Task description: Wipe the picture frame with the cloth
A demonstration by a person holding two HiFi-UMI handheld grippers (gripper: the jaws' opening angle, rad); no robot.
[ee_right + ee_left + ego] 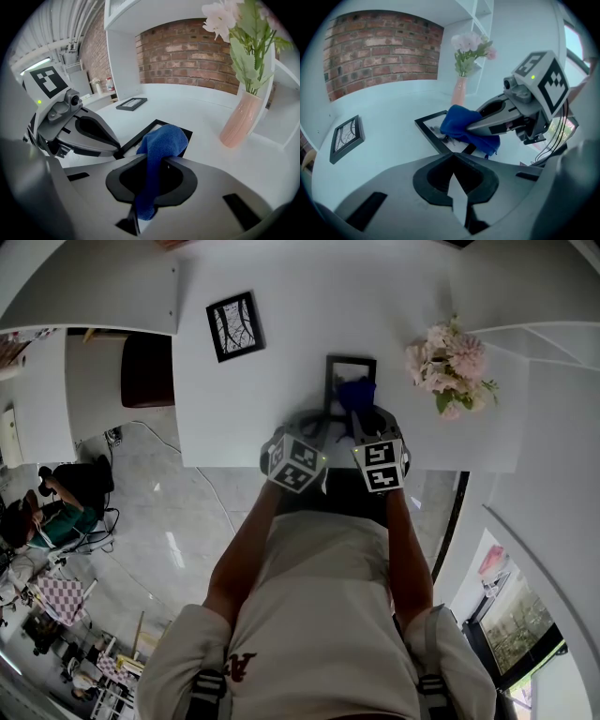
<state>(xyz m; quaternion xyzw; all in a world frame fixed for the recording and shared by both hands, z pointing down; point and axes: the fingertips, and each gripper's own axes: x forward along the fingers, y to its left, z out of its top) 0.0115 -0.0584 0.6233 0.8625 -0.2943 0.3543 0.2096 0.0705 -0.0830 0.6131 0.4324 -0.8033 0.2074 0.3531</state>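
The right gripper (157, 157) is gripping a blue cloth (161, 140). Its fingers are closing on the fabric, which is passing between them, with a tail hanging on the near side and a bunched mass bulging out beyond the tips. That bunch is resting on the picture frame (150, 127), a black-rimmed frame that is lying flat on the white worktop (281, 409), close to its near edge and roughly in the middle. The cloth is covering the frame's near right part. The left gripper (453, 157) is sitting just left of the right one, its fingers pressing together with nothing showing between them. Their tips are reaching the frame's near left corner, though I cannot tell whether they are touching it. A second, smaller black frame (234, 326) is lying well apart on the far left of the worktop. A pink vase (241, 119) of pale pink flowers (448, 362) is standing upright to the right of the task's frame. A brick wall (379, 51) is showing behind the worktop's far side.
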